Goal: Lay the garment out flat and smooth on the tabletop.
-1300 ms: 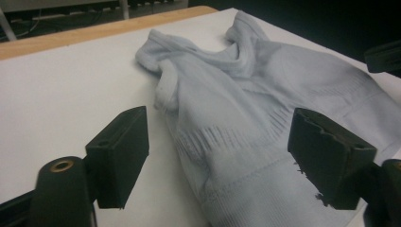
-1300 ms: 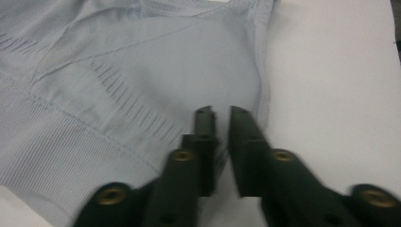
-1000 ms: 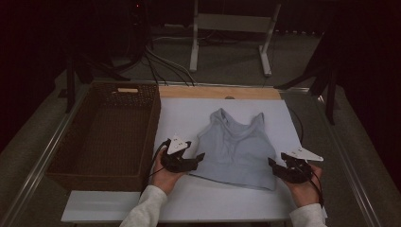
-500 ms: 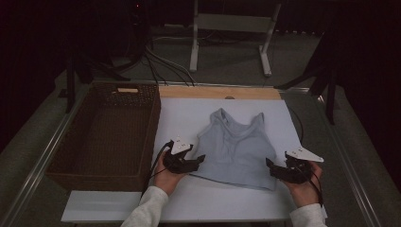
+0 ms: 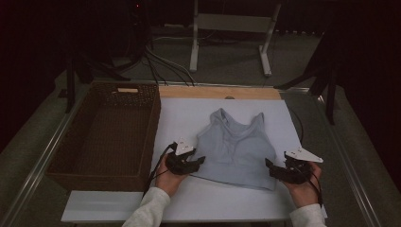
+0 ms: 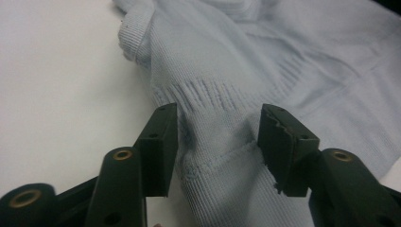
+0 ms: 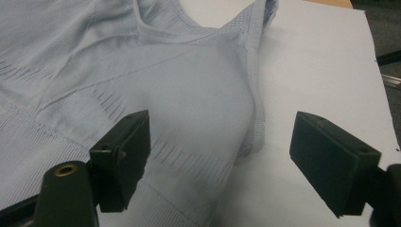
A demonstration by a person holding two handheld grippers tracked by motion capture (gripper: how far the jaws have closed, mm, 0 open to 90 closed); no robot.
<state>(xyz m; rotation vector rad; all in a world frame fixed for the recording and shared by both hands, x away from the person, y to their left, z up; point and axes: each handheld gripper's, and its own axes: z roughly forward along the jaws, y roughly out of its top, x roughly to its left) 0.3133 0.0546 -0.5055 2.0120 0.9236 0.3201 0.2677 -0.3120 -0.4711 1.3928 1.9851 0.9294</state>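
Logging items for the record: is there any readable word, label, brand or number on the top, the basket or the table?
None can be read.
Light blue top: no print or tag visible.
Wicker basket: a pale tag on its far rim, too small and blurred to read.
White table sheet: blank.

Right gripper (image 7: 220,158): jaws apart, pads touching nothing
Top (image 7: 156,90): pale blue, lying flat between the jaws
Surface (image 7: 321,61): white

A brown wicker basket (image 5: 104,137) is seen on the left of the worktop (image 5: 189,118), just beside a white sheet. Beyond, a metal stand (image 5: 231,28) and cables (image 5: 161,61) are seen on the floor.
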